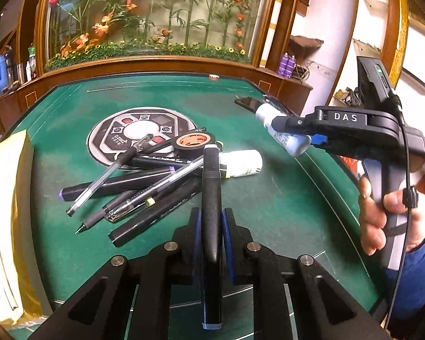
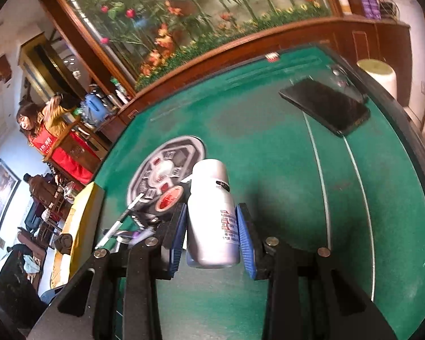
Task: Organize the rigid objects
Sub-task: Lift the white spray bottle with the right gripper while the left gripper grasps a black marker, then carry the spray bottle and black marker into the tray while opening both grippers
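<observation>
holding two items aloft | left gripper [image 1: 211, 226] clamps black marker [image 1: 211, 198] | right gripper [image 2: 212, 232] grips white bottle [image 2: 212, 215] | left: pen pile [image 1: 133, 189], tape roll [image 1: 195, 141], second bottle [image 1: 240, 163] on green table [image 1: 283, 206]

"DAS" in white on the right claw [image 1: 293, 136], bottle label print unreadable

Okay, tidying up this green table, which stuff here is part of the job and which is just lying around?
Part of the job:
black marker in left gripper
white bottle in right gripper
pen pile
tape roll
second bottle

Lying about:
phone
yellow box
</observation>
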`<state>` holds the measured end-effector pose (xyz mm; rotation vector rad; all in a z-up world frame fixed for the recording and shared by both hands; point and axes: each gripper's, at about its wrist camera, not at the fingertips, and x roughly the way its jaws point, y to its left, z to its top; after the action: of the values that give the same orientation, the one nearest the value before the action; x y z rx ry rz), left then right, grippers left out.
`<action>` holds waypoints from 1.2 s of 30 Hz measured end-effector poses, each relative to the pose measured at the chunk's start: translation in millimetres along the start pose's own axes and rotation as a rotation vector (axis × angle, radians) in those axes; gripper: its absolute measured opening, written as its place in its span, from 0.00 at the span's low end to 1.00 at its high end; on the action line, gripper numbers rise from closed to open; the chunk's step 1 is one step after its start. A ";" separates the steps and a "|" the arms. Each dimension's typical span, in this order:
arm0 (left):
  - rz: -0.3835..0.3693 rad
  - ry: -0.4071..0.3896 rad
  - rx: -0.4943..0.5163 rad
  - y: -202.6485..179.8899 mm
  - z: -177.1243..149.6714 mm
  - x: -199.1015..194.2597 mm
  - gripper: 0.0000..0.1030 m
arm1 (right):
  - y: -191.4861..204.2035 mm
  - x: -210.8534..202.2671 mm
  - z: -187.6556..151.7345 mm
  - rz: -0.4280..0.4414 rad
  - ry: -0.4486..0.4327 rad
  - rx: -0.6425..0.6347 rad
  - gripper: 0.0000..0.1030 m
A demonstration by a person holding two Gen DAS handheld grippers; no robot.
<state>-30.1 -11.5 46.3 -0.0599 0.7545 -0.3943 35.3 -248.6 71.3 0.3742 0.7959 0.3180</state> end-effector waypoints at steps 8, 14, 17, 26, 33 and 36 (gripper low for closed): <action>0.005 -0.060 -0.005 5.7 2.2 -19.5 0.14 | 41.5 5.9 -14.3 0.047 -0.021 -0.111 0.33; 0.008 -0.092 -0.037 22.6 2.4 -31.9 0.14 | 62.1 3.5 -25.8 0.093 -0.030 -0.130 0.33; 0.014 -0.104 -0.057 34.2 2.7 -37.2 0.14 | 70.1 5.4 -33.7 0.110 -0.015 -0.133 0.33; 0.029 -0.147 -0.101 59.0 -0.1 -52.7 0.14 | 93.5 13.2 -50.3 0.132 0.032 -0.155 0.33; 0.052 -0.189 -0.144 82.9 -5.7 -70.5 0.14 | 125.1 19.0 -58.3 0.164 0.059 -0.197 0.33; 0.066 -0.208 -0.164 94.2 -8.8 -78.3 0.14 | 141.7 23.5 -62.0 0.181 0.079 -0.213 0.33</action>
<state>-56.9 105.3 73.0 -0.2265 0.5801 -0.2576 -14.3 -100.5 79.0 0.2349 0.7981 0.5849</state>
